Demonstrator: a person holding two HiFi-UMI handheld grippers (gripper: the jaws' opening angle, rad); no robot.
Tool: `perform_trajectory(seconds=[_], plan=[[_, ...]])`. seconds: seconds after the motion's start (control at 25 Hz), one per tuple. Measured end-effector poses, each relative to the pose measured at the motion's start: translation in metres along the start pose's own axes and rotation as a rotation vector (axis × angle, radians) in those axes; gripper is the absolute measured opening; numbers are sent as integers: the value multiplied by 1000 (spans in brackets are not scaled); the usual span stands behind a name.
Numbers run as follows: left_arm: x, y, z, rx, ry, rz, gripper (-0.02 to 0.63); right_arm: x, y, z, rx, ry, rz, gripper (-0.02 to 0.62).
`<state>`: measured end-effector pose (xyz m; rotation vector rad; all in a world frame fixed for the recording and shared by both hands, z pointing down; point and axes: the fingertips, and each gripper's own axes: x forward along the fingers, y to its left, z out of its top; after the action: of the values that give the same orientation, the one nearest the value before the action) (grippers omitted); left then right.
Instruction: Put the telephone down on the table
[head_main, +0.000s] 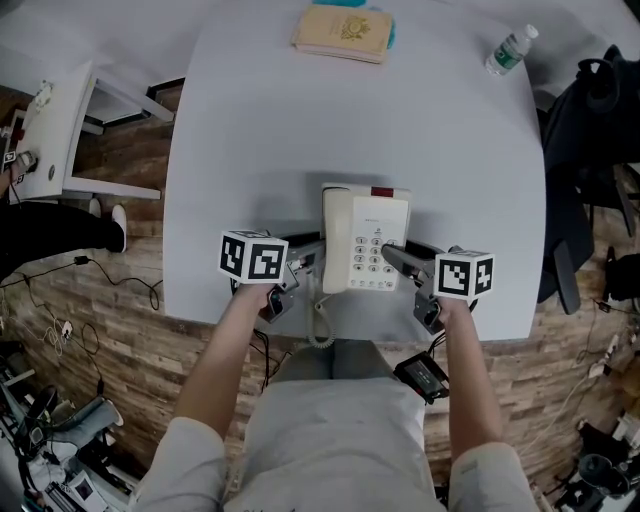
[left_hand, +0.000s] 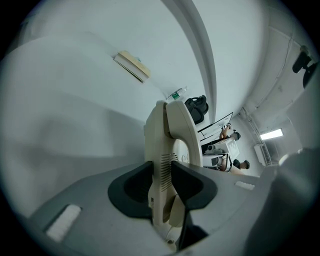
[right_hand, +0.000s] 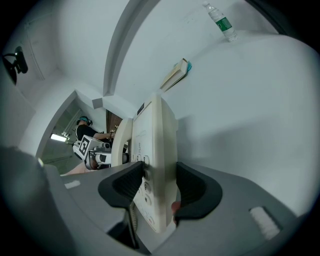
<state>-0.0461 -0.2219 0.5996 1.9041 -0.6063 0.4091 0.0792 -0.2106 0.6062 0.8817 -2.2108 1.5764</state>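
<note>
A cream telephone (head_main: 365, 240) with keypad and handset lies level at the near edge of the white table (head_main: 400, 130); whether it touches the tabletop I cannot tell. Its coiled cord (head_main: 320, 325) hangs over the front edge. My left gripper (head_main: 310, 260) is shut on the telephone's left side, by the handset. In the left gripper view the jaws (left_hand: 162, 187) pinch the telephone's (left_hand: 167, 145) edge. My right gripper (head_main: 395, 257) is shut on the right side at the keypad. In the right gripper view that gripper (right_hand: 159, 192) clamps the telephone (right_hand: 155, 150).
A stack of tan books (head_main: 343, 33) lies at the table's far edge, and a plastic bottle (head_main: 510, 50) at the far right corner. A dark chair with a bag (head_main: 590, 150) stands to the right. White furniture (head_main: 50, 130) stands to the left.
</note>
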Motion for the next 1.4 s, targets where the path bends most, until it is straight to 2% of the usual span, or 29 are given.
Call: perform_trajectory(seconds=[1.04,1.4], plan=[[13,11,-9,-39,25,-6,132,6,-14,-3,6,13,-28,221],[15,14,-11,-59,19,-11,132,10,-16,-8,41,16,-8,221]])
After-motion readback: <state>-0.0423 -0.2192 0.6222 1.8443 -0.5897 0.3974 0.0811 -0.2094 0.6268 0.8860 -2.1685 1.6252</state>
